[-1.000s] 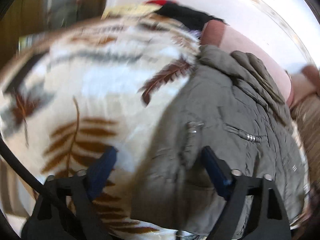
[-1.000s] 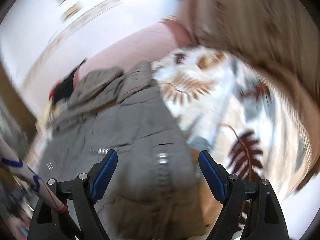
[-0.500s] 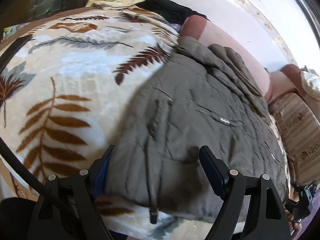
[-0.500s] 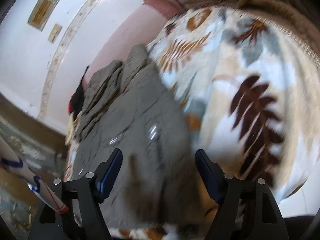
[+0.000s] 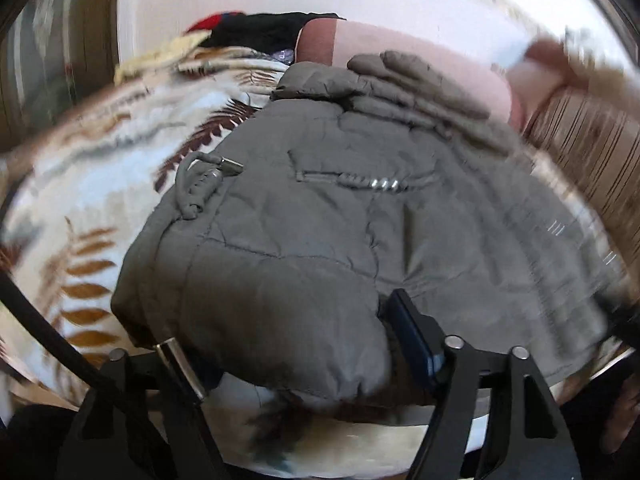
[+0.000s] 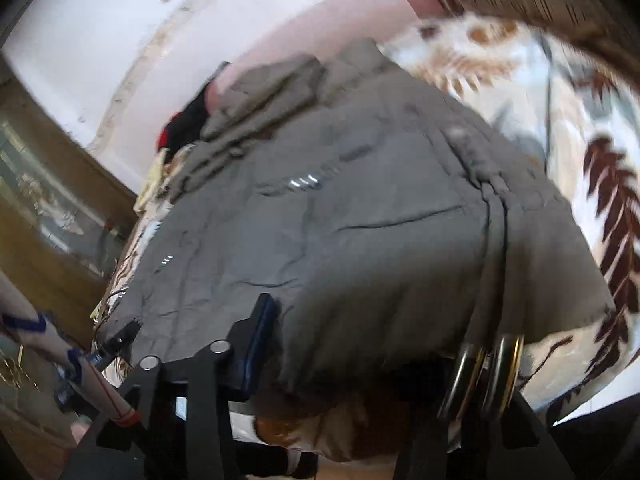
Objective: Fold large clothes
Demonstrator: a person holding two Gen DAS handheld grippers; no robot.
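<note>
Since 0.5 s ago, both grippers have gone from spread above the olive jacket to having its near hem bunched between their jaws. Left gripper grasps the hem; right gripper likewise. Jacket lies on leaf-print blanket. Only the right view shows metal rings.

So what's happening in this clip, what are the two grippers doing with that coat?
A person with a handheld gripper in each hand is folding a grey-green padded jacket spread on a leaf-patterned blanket. The near hem bulges up between the fingers of both the left gripper and the right gripper, so each appears to have a bottom corner. Whether the jaws are actually clamped is unclear, since fabric hides one finger on each. No fold is laid over yet.
</note>
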